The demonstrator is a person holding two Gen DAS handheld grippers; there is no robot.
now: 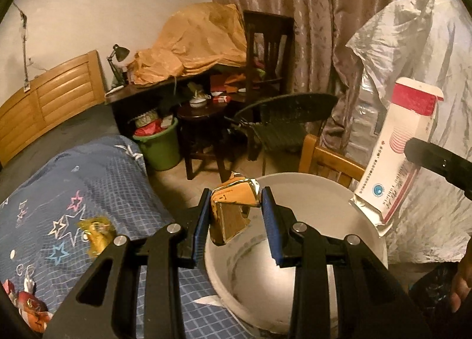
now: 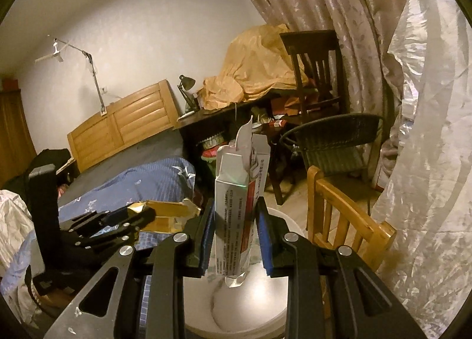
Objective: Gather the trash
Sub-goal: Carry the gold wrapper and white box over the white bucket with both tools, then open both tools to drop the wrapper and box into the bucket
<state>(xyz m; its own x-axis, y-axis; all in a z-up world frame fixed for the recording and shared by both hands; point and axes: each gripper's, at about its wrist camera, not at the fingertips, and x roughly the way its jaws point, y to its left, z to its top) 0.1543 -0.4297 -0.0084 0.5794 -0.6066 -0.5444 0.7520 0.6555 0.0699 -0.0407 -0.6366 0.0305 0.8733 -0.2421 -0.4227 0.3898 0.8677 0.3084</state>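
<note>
My left gripper (image 1: 236, 206) is shut on a crushed gold carton (image 1: 233, 212) and holds it over the near rim of a white bucket (image 1: 312, 191). My right gripper (image 2: 234, 221) is shut on a white and red box (image 2: 239, 206), held upright above the same bucket (image 2: 280, 303). In the left wrist view that box (image 1: 395, 150) hangs at the right over the bucket's far rim. In the right wrist view the left gripper (image 2: 141, 218) and its gold carton (image 2: 171, 215) show at the left. A gold wrapper (image 1: 96, 232) and a red wrapper (image 1: 31, 306) lie on the blue star quilt (image 1: 88, 179).
A green bin (image 1: 160, 147) full of rubbish stands by a dark stool (image 1: 203, 120) and a cluttered desk (image 1: 141, 94). A wooden chair (image 2: 342, 215) and a dark wicker chair (image 2: 333, 144) stand beyond the bucket. A white plastic sheet (image 2: 427, 162) and curtains fill the right side.
</note>
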